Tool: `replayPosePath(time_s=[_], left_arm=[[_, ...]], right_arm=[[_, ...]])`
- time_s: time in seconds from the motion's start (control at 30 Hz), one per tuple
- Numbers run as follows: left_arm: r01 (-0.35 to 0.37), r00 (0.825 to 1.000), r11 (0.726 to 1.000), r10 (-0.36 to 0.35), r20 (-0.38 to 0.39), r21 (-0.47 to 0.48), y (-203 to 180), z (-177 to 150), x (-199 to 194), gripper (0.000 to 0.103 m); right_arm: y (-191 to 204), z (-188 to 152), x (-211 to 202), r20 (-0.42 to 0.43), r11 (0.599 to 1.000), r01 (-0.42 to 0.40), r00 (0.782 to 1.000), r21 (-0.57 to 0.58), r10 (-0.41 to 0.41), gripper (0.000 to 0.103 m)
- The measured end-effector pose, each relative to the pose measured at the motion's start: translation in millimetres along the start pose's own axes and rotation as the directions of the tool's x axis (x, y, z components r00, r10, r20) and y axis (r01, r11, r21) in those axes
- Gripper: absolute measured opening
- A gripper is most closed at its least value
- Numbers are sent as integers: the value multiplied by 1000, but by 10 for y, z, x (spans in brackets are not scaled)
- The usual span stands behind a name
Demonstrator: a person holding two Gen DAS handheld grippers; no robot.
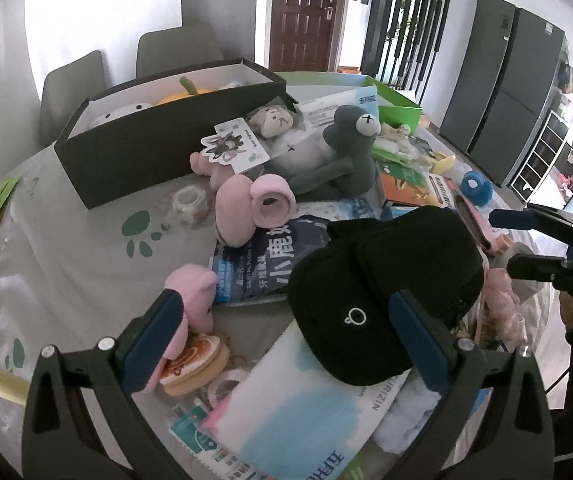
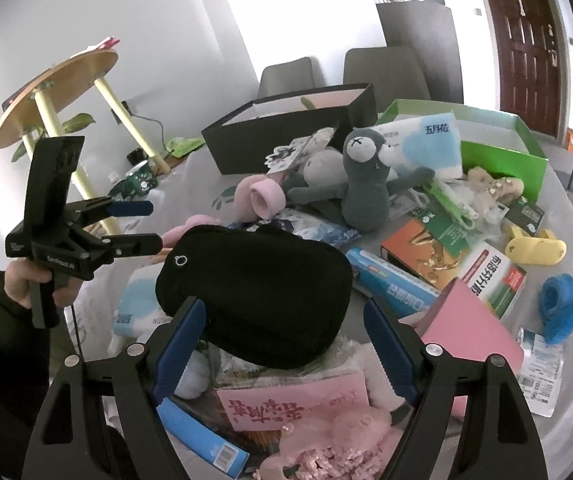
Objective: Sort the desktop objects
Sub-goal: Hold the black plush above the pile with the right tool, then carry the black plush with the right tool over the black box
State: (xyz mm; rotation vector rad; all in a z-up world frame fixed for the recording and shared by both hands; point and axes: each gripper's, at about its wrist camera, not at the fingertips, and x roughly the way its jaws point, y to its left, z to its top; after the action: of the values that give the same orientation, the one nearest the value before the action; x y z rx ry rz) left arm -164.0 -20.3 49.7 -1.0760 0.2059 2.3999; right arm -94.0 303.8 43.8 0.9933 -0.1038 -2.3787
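Holding plush toys: black box

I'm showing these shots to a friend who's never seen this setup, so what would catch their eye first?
Probably the black zip pouch, lying on top of the clutter in the middle of the table, with the open right gripper just in front of it. Behind it sits a grey plush toy with big crossed-out eyes, and past that an open black box and a green box.
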Motion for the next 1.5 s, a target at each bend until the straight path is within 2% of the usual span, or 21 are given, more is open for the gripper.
replayPosePath(time_s=[0.2,0.37,0.47,0.57,0.6,0.63,0.67,0.73,0.83,1.0,1.1,1.13,1.2,1.27,1.3,1.33,1.37,1.4,1.43,1.47,1.5], left_arm=[[-18,1000,999,17,-12,-27,30,-61,32,103],[-5,1000,997,3,-27,-83,9,-227,35,103],[-67,998,992,64,-29,-110,-19,-302,108,103],[-112,993,980,118,28,-162,-6,-314,123,103],[-122,991,977,130,39,-175,9,-302,148,103],[-131,990,974,139,33,-185,34,-290,198,103],[-137,990,970,142,10,-200,75,-275,289,103],[-123,992,963,124,-12,-238,154,-272,422,103],[-49,997,946,66,41,-320,275,-341,499,103],[-12,997,943,38,71,-332,282,-352,436,103],[58,998,950,-51,31,-306,231,-303,389,103],[75,997,957,-80,-5,-282,207,-279,424,103],[125,989,961,-140,-44,-246,155,-234,502,103],[183,977,944,-205,-53,-275,162,-202,585,101],[212,971,931,-234,-43,-296,164,-176,611,98],[234,967,924,-254,-30,-302,149,-151,614,84],[245,965,924,-262,-19,-292,114,-121,598,59],[238,967,929,-253,-17,-282,85,-93,578,46],[213,974,939,-227,-22,-270,68,-57,551,43],[209,975,943,-221,-16,-260,67,-8,498,38],[226,973,940,-232,6,-256,79,49,415,37]], right_arm=[[-72,39,163,-50,999,-4,999,46,6,83],[-74,52,140,-34,999,-9,999,46,11,83],[-65,96,167,-46,998,58,997,19,-57,83],[-131,116,252,-61,991,132,990,26,-130,84],[-157,115,289,-63,989,143,988,32,-141,87],[-194,115,347,-70,987,157,986,38,-154,98],[-232,112,401,-84,984,174,982,48,-170,103],[-328,107,527,-109,979,185,978,82,-175,103],[-333,95,613,-80,979,196,978,62,-191,103],[-284,29,644,-18,977,212,977,33,-212,103],[-319,61,523,-43,990,124,992,67,-121,103],[-351,54,495,-68,994,52,997,92,-45,103],[-396,35,528,-122,990,-67,989,125,83,103],[-362,41,538,-116,992,-60,991,107,73,103],[-357,54,545,-102,990,-75,991,119,88,99],[-340,67,556,-94,988,-92,990,126,104,93],[-304,79,564,-98,990,-79,991,116,91,90],[-274,94,559,-102,993,-58,992,101,68,76],[-264,127,530,-93,995,-30,995,96,39,49],[-270,178,461,-75,995,-2,997,101,10,43],[-268,263,363,-47,995,-4,999,104,9,42]])
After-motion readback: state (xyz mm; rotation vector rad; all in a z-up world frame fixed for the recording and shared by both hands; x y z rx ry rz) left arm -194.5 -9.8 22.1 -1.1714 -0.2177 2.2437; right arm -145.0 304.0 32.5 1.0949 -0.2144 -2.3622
